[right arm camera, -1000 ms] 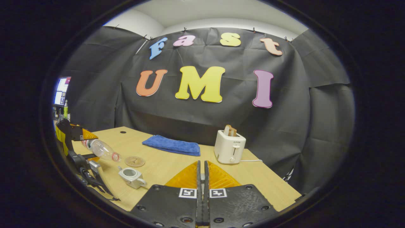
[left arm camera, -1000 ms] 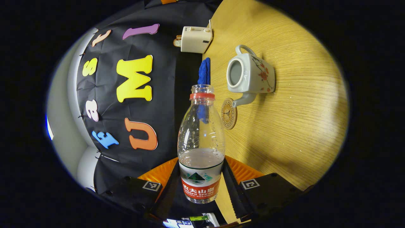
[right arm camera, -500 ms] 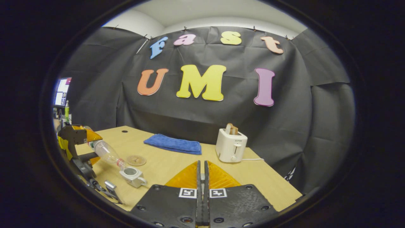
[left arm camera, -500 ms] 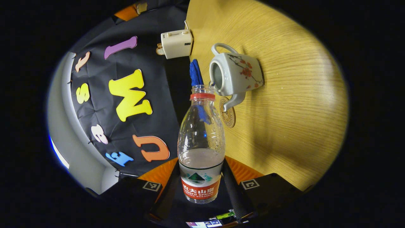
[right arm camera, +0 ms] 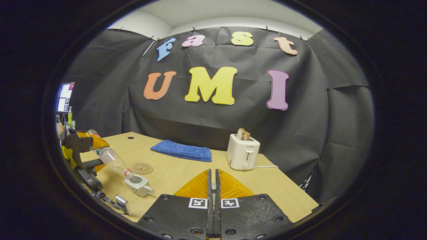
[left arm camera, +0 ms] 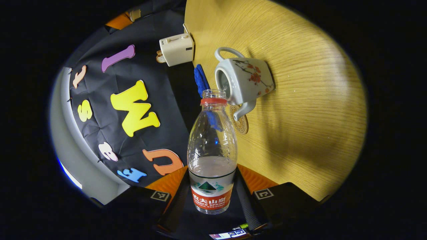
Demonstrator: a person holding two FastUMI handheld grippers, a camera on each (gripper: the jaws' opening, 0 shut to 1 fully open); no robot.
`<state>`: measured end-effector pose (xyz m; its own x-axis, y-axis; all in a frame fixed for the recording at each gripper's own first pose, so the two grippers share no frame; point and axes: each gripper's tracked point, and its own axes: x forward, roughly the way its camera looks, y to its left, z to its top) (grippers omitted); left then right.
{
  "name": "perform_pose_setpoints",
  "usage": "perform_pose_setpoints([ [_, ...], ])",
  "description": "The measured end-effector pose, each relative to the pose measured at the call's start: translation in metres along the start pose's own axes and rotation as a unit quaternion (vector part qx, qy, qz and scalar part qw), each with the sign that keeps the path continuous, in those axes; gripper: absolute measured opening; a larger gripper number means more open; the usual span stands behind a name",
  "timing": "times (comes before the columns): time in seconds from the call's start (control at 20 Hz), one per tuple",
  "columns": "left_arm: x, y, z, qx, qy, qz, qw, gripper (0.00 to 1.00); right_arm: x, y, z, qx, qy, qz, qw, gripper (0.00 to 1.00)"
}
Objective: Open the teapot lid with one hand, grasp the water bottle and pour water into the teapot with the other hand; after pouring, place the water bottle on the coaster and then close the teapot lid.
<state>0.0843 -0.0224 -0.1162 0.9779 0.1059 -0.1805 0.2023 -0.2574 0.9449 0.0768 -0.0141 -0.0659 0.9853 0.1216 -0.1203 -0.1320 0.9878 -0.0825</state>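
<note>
My left gripper (left arm camera: 212, 196) is pinching the bottle (left arm camera: 212, 156), tipped with its mouth right at the open teapot (left arm camera: 243, 80), which sits on the table (left arm camera: 300, 100) beside the coaster (left arm camera: 241, 120). Right gripper (right arm camera: 212, 186) is pressed together; can't tell if it holds anything.

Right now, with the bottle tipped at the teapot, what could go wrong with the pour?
1. The water bottle mouth sits at the edge of the teapot opening, so water may spill onto the table.
2. The coaster lies just beside the spout and may get wet.
3. The left gripper holds the bottle low, so it may swing.
</note>
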Motion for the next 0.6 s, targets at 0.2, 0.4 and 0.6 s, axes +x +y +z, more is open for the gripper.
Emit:
perform_pose_setpoints([
  [0.2,-0.0054,0.0015,0.0091,0.034,-0.004,-0.003,0.999,0.76,0.0047,0.003,-0.0072,-0.005,0.013,0.0,1.0,0.0],
  [0.4,-0.0059,0.0051,0.0068,0.057,0.003,-0.005,0.998,0.76,0.0049,0.0038,-0.0072,-0.007,0.016,-0.001,1.0,0.0],
  [0.6,-0.0042,0.0105,0.0,0.075,0.011,-0.006,0.997,0.76,0.0027,0.0003,-0.0021,-0.014,0.004,-0.009,1.0,0.0],
])
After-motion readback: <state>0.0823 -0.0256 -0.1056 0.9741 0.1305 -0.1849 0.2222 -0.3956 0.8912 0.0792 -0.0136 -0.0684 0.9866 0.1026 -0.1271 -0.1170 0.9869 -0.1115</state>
